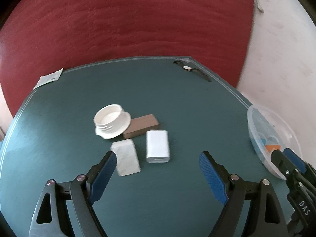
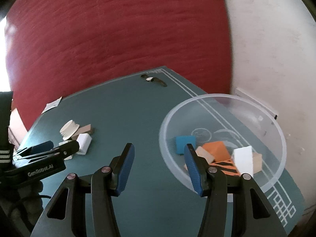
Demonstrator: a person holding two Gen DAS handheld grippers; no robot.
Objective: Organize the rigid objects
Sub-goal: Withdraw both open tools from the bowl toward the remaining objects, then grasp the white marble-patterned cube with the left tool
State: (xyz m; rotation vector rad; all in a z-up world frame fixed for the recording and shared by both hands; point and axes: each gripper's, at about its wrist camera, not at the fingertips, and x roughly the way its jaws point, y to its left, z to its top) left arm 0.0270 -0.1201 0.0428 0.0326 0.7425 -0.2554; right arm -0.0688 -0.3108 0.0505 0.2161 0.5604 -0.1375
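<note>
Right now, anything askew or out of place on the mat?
Yes: the white threaded plastic cap sits tilted, its flange propped on the brown rectangular block. A black-strapped wristwatch lies alone at the teal mat's far edge.

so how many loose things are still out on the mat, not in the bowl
4, clustered together: white threaded cap at the back, brown block touching it on the right, white charger in front, pale stone block by the left gripper's finger. A wristwatch lies at the far edge.
</note>
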